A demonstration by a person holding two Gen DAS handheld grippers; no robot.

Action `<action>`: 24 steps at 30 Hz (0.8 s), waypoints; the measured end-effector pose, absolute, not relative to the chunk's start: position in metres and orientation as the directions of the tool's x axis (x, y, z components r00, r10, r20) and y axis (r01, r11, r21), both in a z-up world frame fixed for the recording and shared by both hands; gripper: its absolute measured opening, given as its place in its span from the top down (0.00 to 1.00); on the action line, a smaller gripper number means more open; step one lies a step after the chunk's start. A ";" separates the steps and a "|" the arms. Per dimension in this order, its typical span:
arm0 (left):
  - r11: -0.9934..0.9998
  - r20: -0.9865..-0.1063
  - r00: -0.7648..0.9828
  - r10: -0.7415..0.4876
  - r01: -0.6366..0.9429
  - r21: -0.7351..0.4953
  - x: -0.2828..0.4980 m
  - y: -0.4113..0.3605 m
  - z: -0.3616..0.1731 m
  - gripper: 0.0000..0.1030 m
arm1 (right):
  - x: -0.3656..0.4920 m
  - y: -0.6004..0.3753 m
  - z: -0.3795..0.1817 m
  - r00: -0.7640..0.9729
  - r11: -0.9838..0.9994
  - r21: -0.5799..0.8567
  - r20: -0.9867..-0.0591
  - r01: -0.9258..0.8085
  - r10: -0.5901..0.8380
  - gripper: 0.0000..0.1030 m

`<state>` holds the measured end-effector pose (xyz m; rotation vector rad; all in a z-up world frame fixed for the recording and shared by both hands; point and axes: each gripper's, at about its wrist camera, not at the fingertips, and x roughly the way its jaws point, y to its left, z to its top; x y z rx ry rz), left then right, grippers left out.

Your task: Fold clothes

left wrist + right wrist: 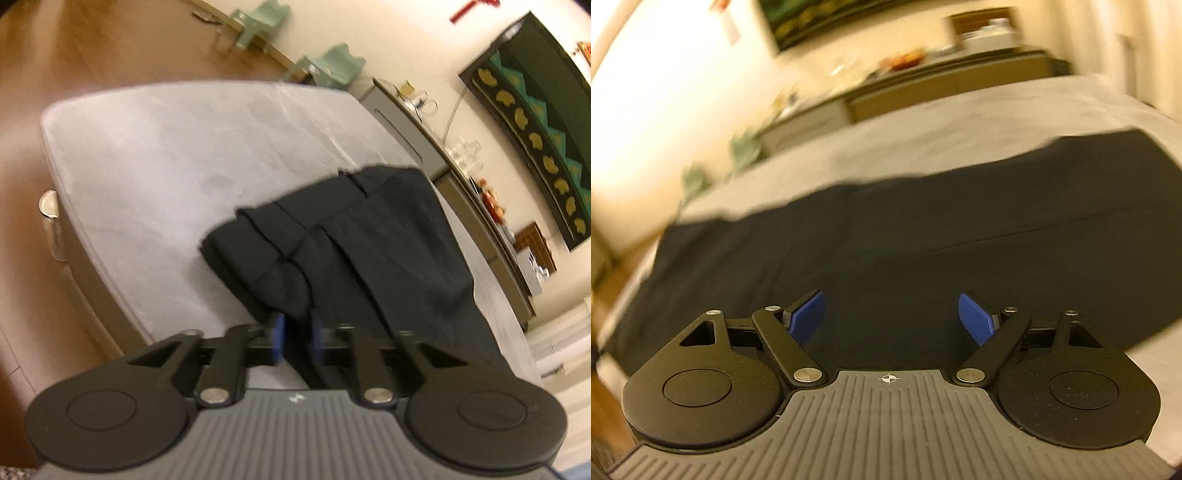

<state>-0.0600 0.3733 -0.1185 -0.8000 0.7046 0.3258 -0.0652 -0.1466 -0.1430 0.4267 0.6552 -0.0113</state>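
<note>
1. Progress – the black garment (pixel 332 251) lies on the grey mattress (pixel 155 155), partly folded: in the left wrist view one end is doubled over in layers, hems stacked near the middle of the bed. Looks like dark trousers, not certain.
2. In the right wrist view the same garment (pixel 923 236) is a long flat dark band across the bed, so I judge at least one more fold is left, plus tidying.
3. Left gripper (pixel 297 341) – pitched down at the near end of the cloth, jaws narrow, blue pads (pixel 279 338) either side of a fold of fabric. Blurred; the pads seem not to be pressing.
4. Right gripper (pixel 891 317) – low over the flat part, angled down, jaws wide with nothing between them, blue pads (pixel 807 315) above the cloth. Heavy blur in this view.
5. Background only: sideboard (pixel 476 206) by the wall, green chairs (pixel 332 66) behind the bed.
</note>
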 end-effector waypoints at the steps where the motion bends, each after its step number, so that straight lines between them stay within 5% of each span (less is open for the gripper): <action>1: 0.658 -0.677 0.735 0.028 -0.524 -0.541 -0.065 0.373 -0.114 0.47 | -0.075 -0.167 -0.141 0.810 0.891 0.409 -0.580 0.198 0.086 0.19; 2: 0.652 -0.671 0.740 0.046 -0.531 -0.542 -0.069 0.373 -0.109 0.34 | -0.088 -0.191 -0.138 0.825 0.857 0.440 -0.564 0.268 0.032 0.19; 3: 0.643 -0.678 0.734 0.042 -0.539 -0.544 -0.071 0.372 -0.111 0.33 | -0.101 -0.215 -0.138 0.832 0.810 0.474 -0.554 0.344 -0.029 0.19; 9: 0.644 -0.696 0.717 -0.046 -0.512 -0.569 -0.062 0.362 -0.116 0.32 | -0.162 -0.321 -0.168 0.787 0.442 0.667 -0.590 0.600 -0.179 0.24; 14: 0.679 -0.682 0.724 -0.108 -0.447 -0.582 -0.034 0.345 -0.118 0.31 | -0.147 -0.325 -0.169 0.767 0.501 0.607 -0.607 0.617 -0.209 0.29; 17: 0.691 -0.680 0.725 -0.106 -0.439 -0.575 -0.024 0.339 -0.119 0.25 | -0.134 -0.340 -0.169 0.747 0.488 0.595 -0.632 0.639 -0.208 0.48; 19: 0.697 -0.679 0.727 -0.101 -0.435 -0.570 -0.023 0.337 -0.120 0.25 | -0.127 -0.350 -0.172 0.722 0.486 0.575 -0.664 0.658 -0.193 0.92; 24: 0.699 -0.672 0.734 -0.096 -0.432 -0.571 -0.027 0.334 -0.121 0.25 | -0.112 -0.341 -0.137 0.740 0.686 0.407 -0.608 0.602 -0.288 1.00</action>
